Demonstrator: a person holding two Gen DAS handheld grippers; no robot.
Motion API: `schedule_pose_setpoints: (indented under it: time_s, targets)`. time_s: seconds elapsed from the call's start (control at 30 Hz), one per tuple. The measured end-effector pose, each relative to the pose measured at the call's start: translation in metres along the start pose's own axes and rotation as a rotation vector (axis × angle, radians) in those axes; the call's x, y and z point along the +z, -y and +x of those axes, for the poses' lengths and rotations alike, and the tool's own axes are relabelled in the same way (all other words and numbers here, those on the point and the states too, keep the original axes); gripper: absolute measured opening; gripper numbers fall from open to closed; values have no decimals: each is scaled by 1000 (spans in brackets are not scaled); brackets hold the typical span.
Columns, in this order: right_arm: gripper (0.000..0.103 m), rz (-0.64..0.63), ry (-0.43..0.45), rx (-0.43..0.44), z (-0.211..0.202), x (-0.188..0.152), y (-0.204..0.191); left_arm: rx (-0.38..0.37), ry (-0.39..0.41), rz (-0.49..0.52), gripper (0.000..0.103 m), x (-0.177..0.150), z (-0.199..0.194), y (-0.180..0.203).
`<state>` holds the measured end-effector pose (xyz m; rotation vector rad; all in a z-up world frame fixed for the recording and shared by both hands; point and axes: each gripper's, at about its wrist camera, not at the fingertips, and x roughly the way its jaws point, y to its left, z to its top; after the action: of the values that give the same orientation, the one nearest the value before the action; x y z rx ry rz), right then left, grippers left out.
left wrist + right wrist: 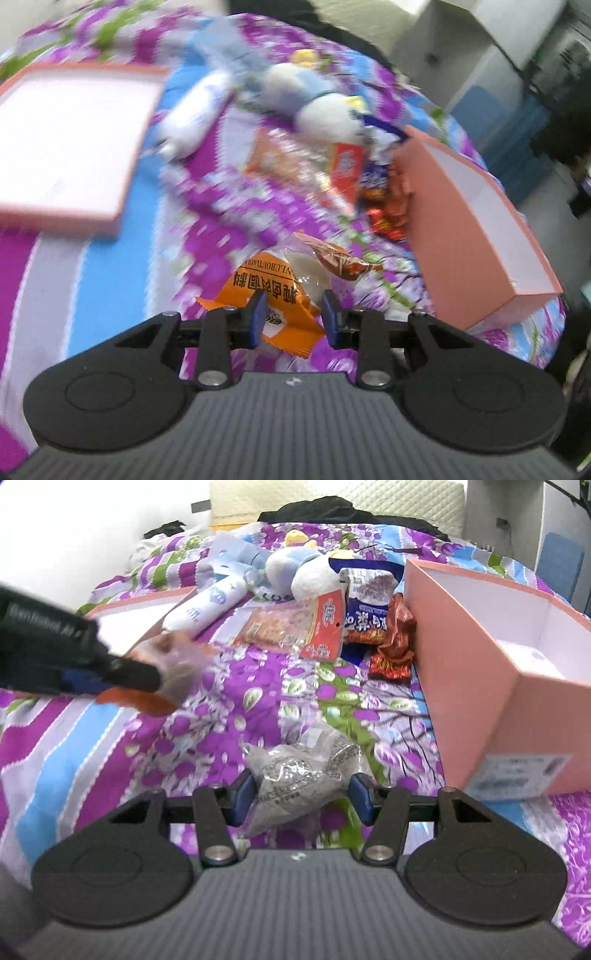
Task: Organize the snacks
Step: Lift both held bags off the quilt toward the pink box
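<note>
Left gripper (293, 314) is clamped on an orange snack packet (266, 295), held above the bedspread (122, 221) and left of the pink box (476, 236); the left wrist view is motion-blurred. Right gripper (301, 794) is spread wide around a grey snack packet (295, 775) lying on the bedspread just left of the pink box's near corner; neither blue pad (245, 797) appears to press it. Only the right wrist view shows the box's white label (517, 775) and the left gripper from outside (blurred). Remaining snack pile (332, 624) sits against the box's far left wall, beside a plush toy (303, 572). The box lid (70, 144) lies well left; bare bedspread between.
</note>
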<state>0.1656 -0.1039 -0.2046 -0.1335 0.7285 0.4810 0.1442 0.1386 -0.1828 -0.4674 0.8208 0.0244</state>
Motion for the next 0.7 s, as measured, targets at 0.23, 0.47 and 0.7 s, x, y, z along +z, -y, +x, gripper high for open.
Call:
schedule_pose_setpoints:
  time_s: [0.23, 0.47, 0.7]
  targets:
    - [63, 25, -23, 38, -10, -18, 5, 70, -23, -22, 37, -36, -10, -1]
    - [73, 99, -61, 55, -12, -26, 14, 17, -65, -12, 80, -41, -8, 1]
    - [80, 250, -84, 57, -20, -33, 26, 2, -93, 176, 88, -31, -12, 8]
